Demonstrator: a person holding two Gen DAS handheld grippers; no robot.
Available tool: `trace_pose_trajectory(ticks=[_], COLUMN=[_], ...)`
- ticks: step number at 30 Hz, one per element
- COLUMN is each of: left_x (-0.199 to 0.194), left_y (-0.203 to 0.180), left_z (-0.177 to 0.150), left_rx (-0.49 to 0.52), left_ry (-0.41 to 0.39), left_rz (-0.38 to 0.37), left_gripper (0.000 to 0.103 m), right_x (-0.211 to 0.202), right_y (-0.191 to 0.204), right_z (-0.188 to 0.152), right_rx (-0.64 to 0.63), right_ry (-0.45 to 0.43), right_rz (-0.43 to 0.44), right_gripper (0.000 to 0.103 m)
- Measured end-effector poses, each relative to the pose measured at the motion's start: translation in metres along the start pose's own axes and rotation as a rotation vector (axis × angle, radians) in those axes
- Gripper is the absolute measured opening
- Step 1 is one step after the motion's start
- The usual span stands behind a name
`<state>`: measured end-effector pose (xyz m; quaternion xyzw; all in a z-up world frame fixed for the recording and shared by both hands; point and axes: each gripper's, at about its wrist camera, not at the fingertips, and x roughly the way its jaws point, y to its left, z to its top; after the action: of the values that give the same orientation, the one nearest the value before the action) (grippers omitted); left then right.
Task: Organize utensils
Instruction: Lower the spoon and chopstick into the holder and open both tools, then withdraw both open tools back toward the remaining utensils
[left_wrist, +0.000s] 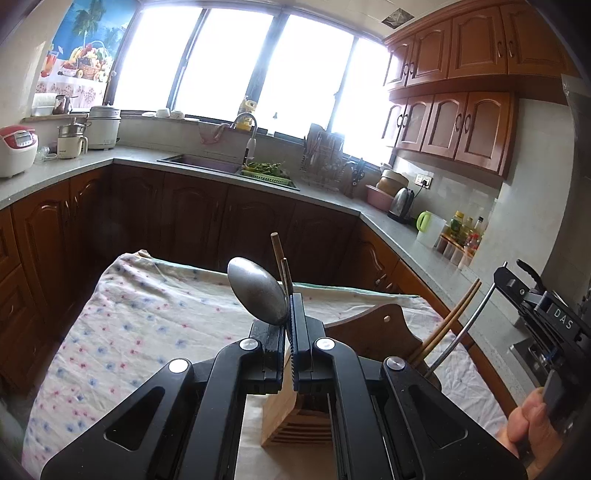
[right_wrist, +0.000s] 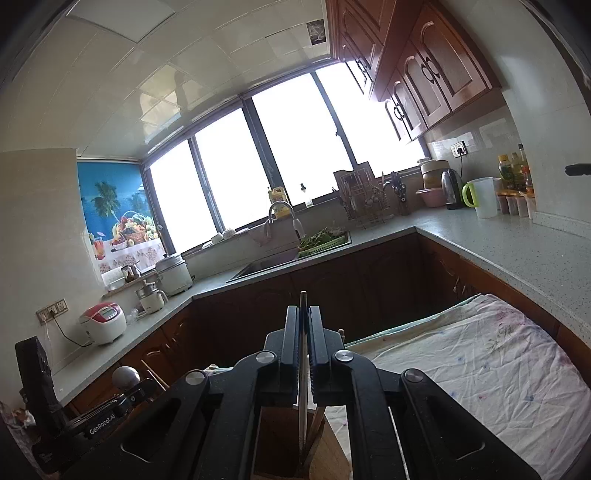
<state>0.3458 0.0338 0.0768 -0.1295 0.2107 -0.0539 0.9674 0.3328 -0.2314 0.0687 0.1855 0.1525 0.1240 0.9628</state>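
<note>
My left gripper (left_wrist: 289, 314) is shut on a metal spoon (left_wrist: 256, 291) and a pair of wooden chopsticks (left_wrist: 281, 260), held bowl up above the wooden utensil block (left_wrist: 291, 413). The block's holder at the right has chopsticks (left_wrist: 448, 323) and a metal handle (left_wrist: 461, 332) standing in it. My right gripper (right_wrist: 303, 317) is shut on a thin metal utensil handle (right_wrist: 303, 369) that runs down into the wooden holder (right_wrist: 288, 443). The right gripper (left_wrist: 543, 310) also shows at the right edge of the left wrist view. The left gripper (right_wrist: 110, 402) shows at lower left of the right wrist view.
The block stands on a table under a flowered cloth (left_wrist: 140, 314). Kitchen counters (left_wrist: 55, 173) wrap around with a sink (left_wrist: 207, 162), a dish rack (left_wrist: 325, 158), a kettle (left_wrist: 400, 201), rice cookers (left_wrist: 16, 149) and bottles (left_wrist: 465, 229).
</note>
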Motion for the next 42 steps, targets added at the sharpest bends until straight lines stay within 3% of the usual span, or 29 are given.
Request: trace_pose_trajectory(ticks=[15, 28, 31, 34, 36, 42], left_x=[0.028, 0.029, 0.029, 0.026, 0.022, 0.006], left_y=[-0.014, -0.012, -0.012, -0.011, -0.011, -0.009], left_z=[-0.024, -0.023, -0.023, -0.023, -0.024, -0.027], left_rx=[0.032, 0.03, 0.027, 0.024, 0.02, 0.021], left_ry=[0.149, 0.16, 0.162, 0.161, 0.153, 0.15], left_rz=[-0.052, -0.051, -0.05, -0.041, -0.032, -0.021], left_gripper=[0.002, 0.002, 0.006, 0.025, 0.048, 0.066], right_x=[0.011, 0.015, 0.015, 0.014, 0.01, -0.004], right_y=[-0.01, -0.015, -0.018, -0.019, -0.02, -0.021], right_z=[-0.021, -0.019, -0.019, -0.02, -0.02, -0.024], right_rx=[0.012, 0.033, 0.039, 0.045, 0.049, 0.054], right_ry=[0.12, 0.177, 0.186, 0.192, 0.187, 0.194], right_rz=[-0.006, -0.007, -0.006, -0.007, -0.004, 0.008], right_gripper=[0.005, 0.01, 0.012, 0.023, 0.03, 0.064])
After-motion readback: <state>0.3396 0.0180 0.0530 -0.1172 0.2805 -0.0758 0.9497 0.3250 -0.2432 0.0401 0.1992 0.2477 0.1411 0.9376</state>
